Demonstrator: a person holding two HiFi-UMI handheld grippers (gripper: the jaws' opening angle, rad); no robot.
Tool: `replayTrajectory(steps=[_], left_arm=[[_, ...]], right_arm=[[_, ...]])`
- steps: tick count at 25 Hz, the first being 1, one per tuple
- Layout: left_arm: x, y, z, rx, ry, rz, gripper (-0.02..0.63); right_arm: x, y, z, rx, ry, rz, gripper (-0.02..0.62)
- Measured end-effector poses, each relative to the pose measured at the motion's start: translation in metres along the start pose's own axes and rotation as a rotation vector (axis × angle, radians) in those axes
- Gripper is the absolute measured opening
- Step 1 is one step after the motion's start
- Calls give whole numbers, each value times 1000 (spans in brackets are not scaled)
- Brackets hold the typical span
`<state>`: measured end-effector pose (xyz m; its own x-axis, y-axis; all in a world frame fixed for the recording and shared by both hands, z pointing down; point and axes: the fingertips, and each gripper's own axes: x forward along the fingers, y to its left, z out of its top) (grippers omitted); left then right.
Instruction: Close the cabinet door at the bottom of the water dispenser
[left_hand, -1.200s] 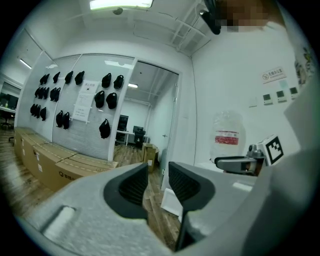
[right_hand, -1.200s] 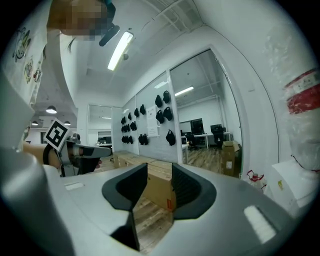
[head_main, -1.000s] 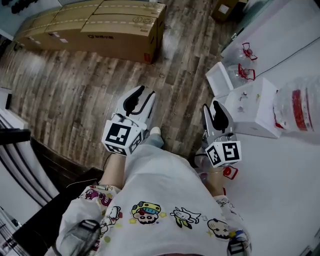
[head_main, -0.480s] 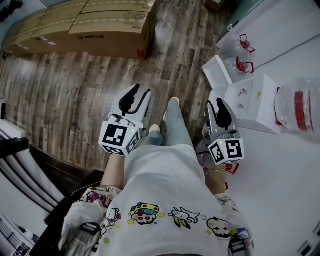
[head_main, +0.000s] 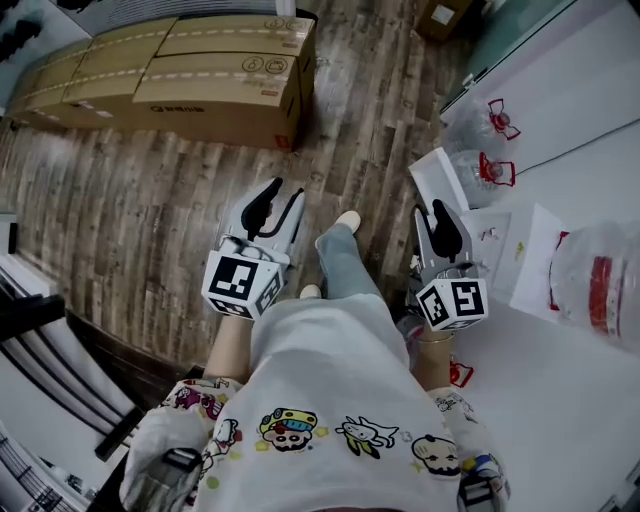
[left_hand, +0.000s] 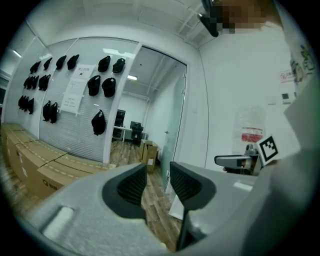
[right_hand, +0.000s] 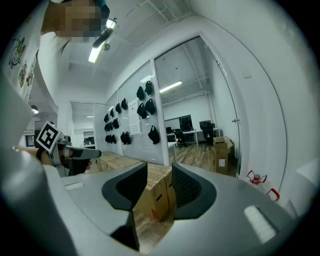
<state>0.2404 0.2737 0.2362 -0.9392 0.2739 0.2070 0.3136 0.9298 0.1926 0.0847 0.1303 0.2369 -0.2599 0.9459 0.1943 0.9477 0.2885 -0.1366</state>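
The white water dispenser (head_main: 505, 255) stands at the right in the head view, seen from above, with a clear jug (head_main: 592, 288) on it. A white panel (head_main: 438, 176) juts out low from its near side over the floor; it looks like the open cabinet door, and shows as a white slab (left_hand: 176, 206) in the left gripper view. My right gripper (head_main: 440, 214) hangs just short of that panel, jaws apart and empty. My left gripper (head_main: 276, 197) is over the wooden floor to the left, also open with nothing between its fingers. Neither touches the dispenser.
Long cardboard boxes (head_main: 200, 75) lie across the floor ahead on the left. Two empty clear jugs with red handles (head_main: 497, 118) rest by the glass wall on the right. The person's leg and shoe (head_main: 345, 222) are between the grippers. A small carton (head_main: 440, 15) sits far ahead.
The person has stepped forward, one foot swinging ahead between the grippers. Both grippers have travelled forward with the body; the dispenser and boxes appear closer. The jaws look unchanged.
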Motion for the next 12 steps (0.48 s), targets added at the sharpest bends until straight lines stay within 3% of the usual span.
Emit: replayTrajectory(steps=[8, 12], left_arm=[[134, 18, 60, 15, -10, -66, 140], [194, 5, 81, 42, -7, -141, 140]], right_arm=[[90, -79, 58, -5, -18, -6, 146], [107, -121, 75, 7, -38, -70, 146]])
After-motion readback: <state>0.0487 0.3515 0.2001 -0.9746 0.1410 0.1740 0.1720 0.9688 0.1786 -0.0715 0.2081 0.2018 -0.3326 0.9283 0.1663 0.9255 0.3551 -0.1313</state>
